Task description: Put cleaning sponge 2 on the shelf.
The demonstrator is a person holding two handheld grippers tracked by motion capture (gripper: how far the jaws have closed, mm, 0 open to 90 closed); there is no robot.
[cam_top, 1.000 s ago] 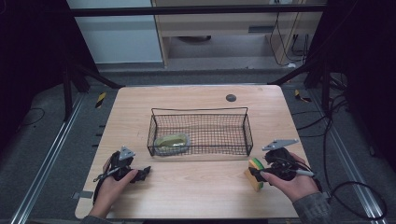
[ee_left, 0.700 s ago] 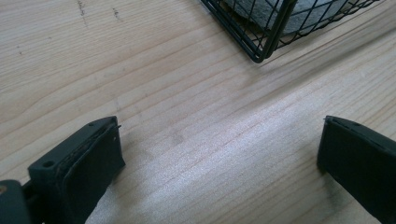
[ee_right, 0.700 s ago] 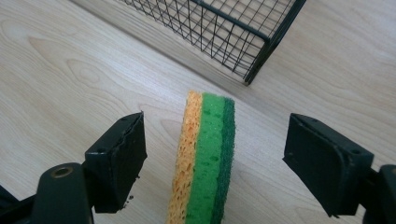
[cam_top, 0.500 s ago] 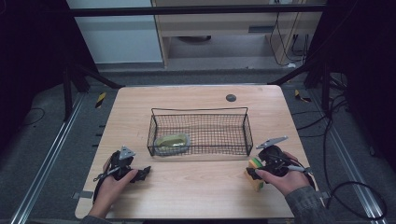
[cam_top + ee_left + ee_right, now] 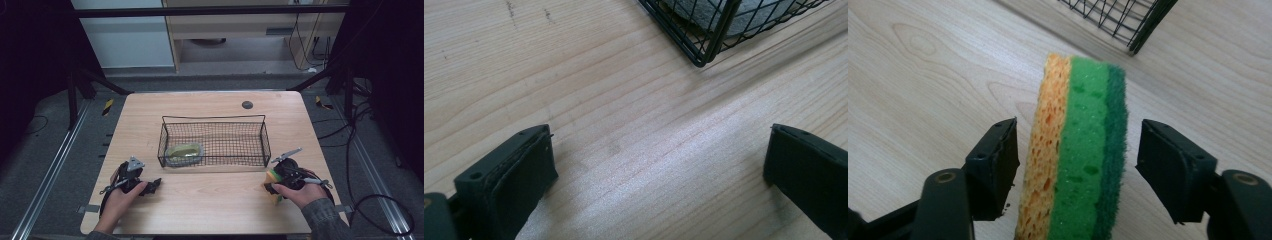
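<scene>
Three-layered sponge [image 5: 1075, 150]: orange, green, dark green

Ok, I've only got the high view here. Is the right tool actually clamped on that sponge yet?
Observer: Not yet. In the right gripper view the sponge stands on edge between the jaws of the right tool. They have just been closing, and a sliver of gap shows on each side.
Operator: Which face is toward which jaw?
Observer: The orange side faces that view's left jaw, and the dark green scouring side faces its right.
Operator: And the left tool?
Observer: The left tool is open over bare table, with nothing between its jaws and the corner of the basket ahead of it.
</scene>
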